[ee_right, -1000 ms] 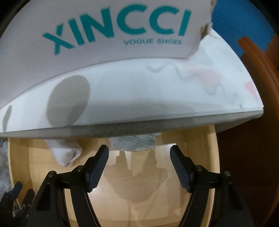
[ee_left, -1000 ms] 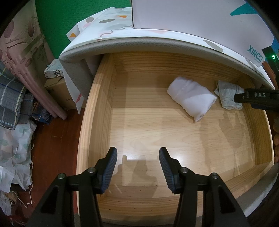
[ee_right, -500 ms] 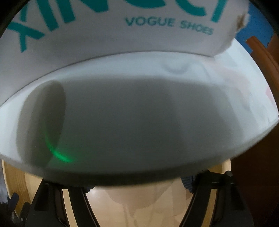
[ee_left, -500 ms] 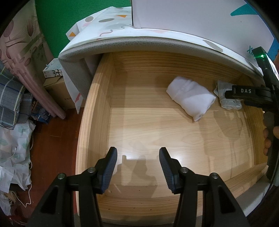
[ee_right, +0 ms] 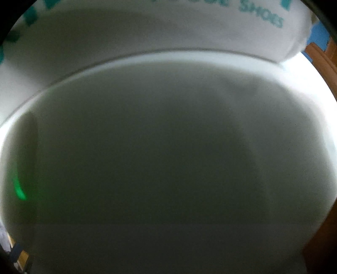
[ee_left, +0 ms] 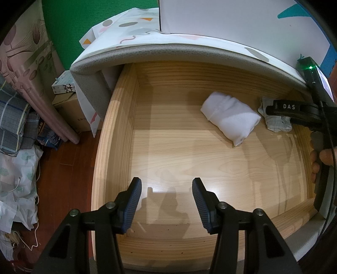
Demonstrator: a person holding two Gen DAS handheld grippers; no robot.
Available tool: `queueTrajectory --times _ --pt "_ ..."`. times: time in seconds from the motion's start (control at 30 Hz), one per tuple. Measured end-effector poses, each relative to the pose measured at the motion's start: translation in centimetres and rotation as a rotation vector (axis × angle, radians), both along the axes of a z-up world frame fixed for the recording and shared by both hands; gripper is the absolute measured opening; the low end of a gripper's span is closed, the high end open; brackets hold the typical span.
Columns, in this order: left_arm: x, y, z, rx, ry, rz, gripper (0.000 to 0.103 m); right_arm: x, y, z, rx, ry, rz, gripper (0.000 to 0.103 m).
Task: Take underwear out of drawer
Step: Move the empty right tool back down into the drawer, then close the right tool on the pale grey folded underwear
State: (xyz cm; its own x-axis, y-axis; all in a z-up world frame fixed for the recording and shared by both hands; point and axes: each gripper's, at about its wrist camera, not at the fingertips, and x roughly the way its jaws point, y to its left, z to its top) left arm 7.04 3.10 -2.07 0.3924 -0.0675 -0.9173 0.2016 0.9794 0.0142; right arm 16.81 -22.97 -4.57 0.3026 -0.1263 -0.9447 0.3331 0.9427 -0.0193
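Note:
The wooden drawer (ee_left: 109, 151) stands open under a padded top. A rolled white cloth (ee_left: 229, 118) lies at its back right. A crumpled grey-white piece of underwear (ee_left: 276, 124) lies in the back right corner, partly hidden. My left gripper (ee_left: 166, 202) is open and empty over the drawer's front. My right gripper body (ee_left: 294, 111) reaches in from the right over the underwear; its fingers are hidden. The right wrist view is filled by the white padded top (ee_right: 168, 158) pressed close.
A white shoe box (ee_left: 242, 19) stands on the padded top (ee_left: 168, 52). Left of the drawer are cardboard boxes (ee_left: 69, 109), folded fabrics (ee_left: 14, 126) and a red wooden floor (ee_left: 63, 168).
My right gripper has pushed further in toward the back right corner, over the underwear. Its camera has closed in on the padded top until its fingers vanished. My left gripper has stayed still.

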Motion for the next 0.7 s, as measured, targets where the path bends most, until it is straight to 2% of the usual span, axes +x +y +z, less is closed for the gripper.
queueTrajectory --times 0.07,0.23,0.53,0.7 --pt "0.0 0.0 0.0 0.000 -0.001 0.001 0.051 0.0 0.0 -0.4 0.006 0.018 -0.001 0.060" --pt "0.0 0.0 0.0 0.000 0.000 0.000 0.051 -0.1 0.0 -1.0 0.029 0.061 0.007 0.050" --pt "0.0 0.0 0.1 -0.001 0.000 -0.001 0.051 -1.4 -0.2 -1.1 0.058 0.196 0.011 0.046" --pt "0.0 0.1 0.0 -0.004 0.002 0.000 0.051 -3.1 -0.2 -1.4 0.069 0.300 0.033 0.045"
